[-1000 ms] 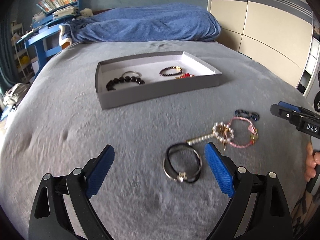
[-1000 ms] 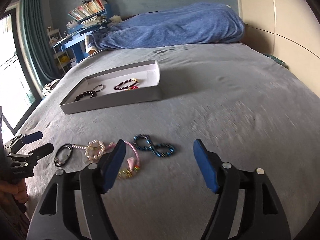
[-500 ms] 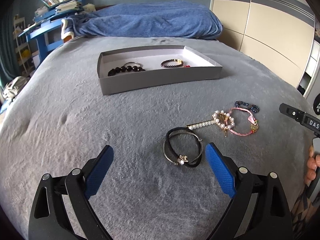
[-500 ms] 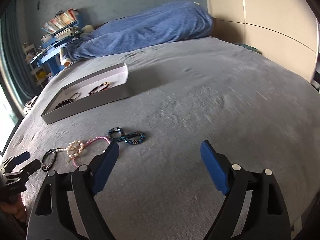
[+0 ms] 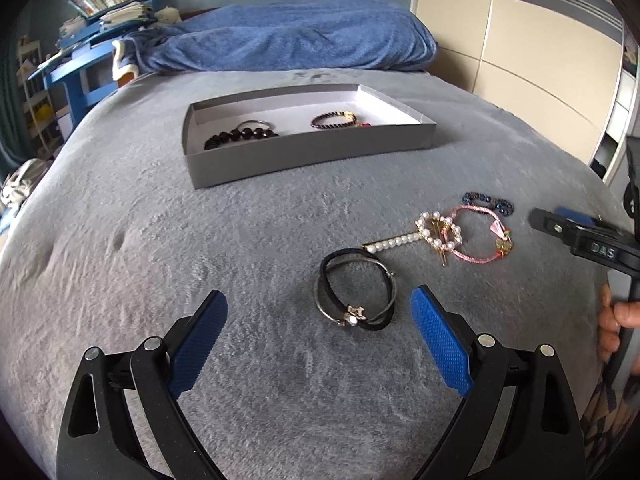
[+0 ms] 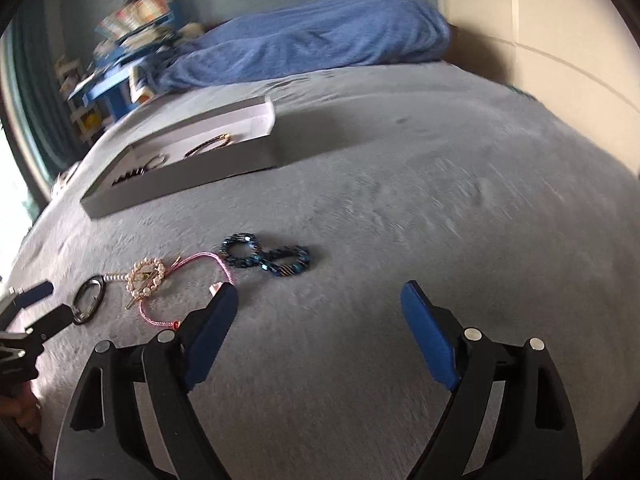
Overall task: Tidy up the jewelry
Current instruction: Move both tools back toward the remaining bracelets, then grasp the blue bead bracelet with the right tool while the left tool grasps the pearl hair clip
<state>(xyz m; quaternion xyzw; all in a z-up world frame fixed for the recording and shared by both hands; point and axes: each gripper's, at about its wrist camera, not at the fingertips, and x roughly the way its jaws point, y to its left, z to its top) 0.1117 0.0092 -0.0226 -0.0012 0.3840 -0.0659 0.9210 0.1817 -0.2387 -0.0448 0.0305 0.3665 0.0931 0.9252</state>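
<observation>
Grey bed cover underneath, soft and dimpled.

Left claw: spread wide, blue pads apart, nothing pinched. Black band with a small star charm lying flat between the pad tips, closer to the right pad, touching neither. Beyond it and to the right, a pearl piece, its straight row of pearls pointing back toward the band and its ring of pearls overlapping a pink cord. Just past the cord, a dark blue bead loop. Straight ahead and well beyond, a shallow grey tray holding black beads at its left, a thin metal ring just behind them, and a dark braided bracelet further right with something red beside it, mostly hidden by the tray wall.

Right claw: spread wide after a recent opening, nothing between the pads, only bare cover. Bead loop, twisted into a figure eight, ahead and a little left of the gap. Pink cord running down to the left pad, partly hidden behind it; whether touching cannot be told. Pearl piece and black band further left. Tray far ahead on the left, blurred.

At the right edge of the left view, the other claw's tip low near the cover, with fingers around its handle.
</observation>
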